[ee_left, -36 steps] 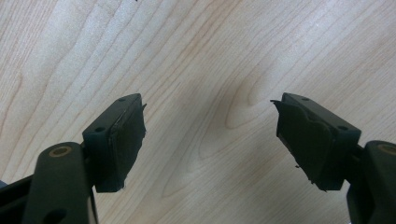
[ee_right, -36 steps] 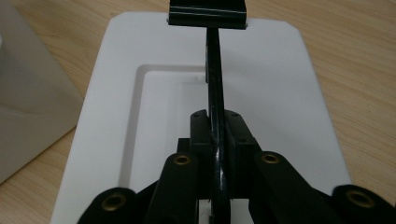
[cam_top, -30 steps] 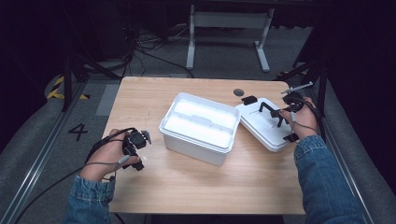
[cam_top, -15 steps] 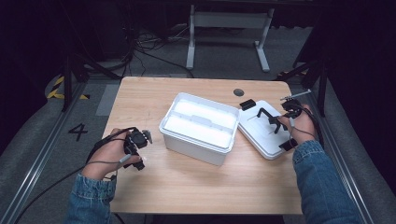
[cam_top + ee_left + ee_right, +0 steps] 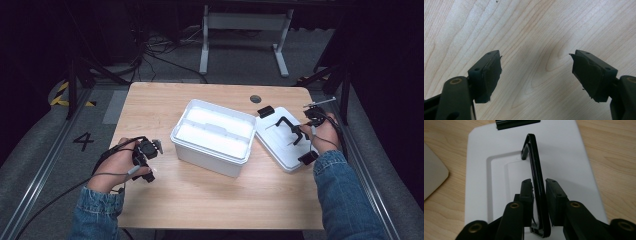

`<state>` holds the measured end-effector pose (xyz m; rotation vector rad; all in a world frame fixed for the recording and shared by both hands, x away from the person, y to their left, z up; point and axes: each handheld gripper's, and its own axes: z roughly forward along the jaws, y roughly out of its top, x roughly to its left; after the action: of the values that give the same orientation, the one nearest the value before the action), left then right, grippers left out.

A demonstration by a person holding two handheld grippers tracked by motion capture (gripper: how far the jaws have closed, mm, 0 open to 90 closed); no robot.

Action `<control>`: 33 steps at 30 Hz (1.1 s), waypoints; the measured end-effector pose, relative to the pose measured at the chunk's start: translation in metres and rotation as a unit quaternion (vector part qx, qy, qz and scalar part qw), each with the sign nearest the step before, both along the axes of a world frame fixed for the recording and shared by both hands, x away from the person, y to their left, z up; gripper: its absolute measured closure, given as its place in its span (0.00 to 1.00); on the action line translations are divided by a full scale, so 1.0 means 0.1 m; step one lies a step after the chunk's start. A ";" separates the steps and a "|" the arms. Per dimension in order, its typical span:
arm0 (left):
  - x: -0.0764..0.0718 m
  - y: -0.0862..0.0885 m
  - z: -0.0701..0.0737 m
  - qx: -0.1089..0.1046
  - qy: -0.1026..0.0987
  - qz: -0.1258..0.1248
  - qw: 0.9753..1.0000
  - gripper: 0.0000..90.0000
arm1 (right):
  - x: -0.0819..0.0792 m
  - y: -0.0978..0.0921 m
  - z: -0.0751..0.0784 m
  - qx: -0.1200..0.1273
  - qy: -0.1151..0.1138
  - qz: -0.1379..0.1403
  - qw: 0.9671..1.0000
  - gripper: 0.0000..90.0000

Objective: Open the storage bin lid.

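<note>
Nearest us, our left gripper (image 5: 146,159) rests on the pale wooden table (image 5: 200,200), where it was a second ago; its jaws stand wide apart over bare wood grain with nothing between them.

Across the table, our right gripper (image 5: 538,195) has its jaws drawn narrow around the thin black carrying handle (image 5: 534,160) of the flat white plastic lid (image 5: 285,145). The change is here: over the last second the lid has slid toward us and turned a little, and it now lies flat on the table just right of the open white plastic storage box (image 5: 215,135), its near corner close to the box wall.

We judge the lid is off and being set down beside the box, so loosening the right jaws looks like the next call.

Beyond the box sits a small dark round grommet (image 5: 255,99) in the tabletop.
</note>
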<state>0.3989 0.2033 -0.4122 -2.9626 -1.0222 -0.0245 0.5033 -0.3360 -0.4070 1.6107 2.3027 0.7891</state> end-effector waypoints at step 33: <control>0.02 -0.05 -0.01 -0.010 -0.008 -0.012 1.000 0.27 | -0.66 0.38 0.59 0.022 -0.092 0.094 0.991 0.61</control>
<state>0.4012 0.1981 -0.4137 -2.9983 -0.9938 -0.0385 0.4372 -0.2978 -0.3477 1.2886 2.3409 0.9915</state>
